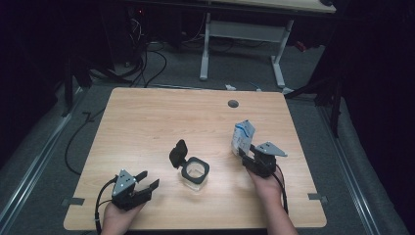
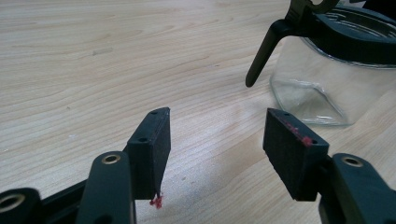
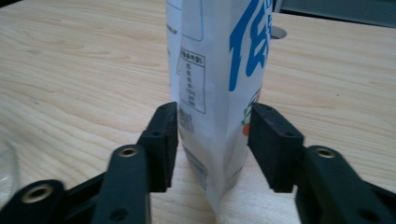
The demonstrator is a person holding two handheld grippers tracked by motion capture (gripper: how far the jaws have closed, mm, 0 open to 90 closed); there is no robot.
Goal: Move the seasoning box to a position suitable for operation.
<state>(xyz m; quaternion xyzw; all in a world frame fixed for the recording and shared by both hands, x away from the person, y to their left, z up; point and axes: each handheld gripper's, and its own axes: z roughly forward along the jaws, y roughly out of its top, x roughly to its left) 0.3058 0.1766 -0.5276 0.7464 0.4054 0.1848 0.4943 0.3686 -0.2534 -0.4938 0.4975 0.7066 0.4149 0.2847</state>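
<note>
Pouch upright between parted fingers

A round grommet hole sits near the wooden table's far edge; a white-legged desk stands beyond.

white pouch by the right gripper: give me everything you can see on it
The pouch is a white, glossy packet with large blue lettering, a boxed table of small print and a bit of orange and green artwork low on one face. It stands upright on the wooden table, right of the glass jar. It sits between the open jaws of the right gripper; the pads do not visibly press it.
</note>
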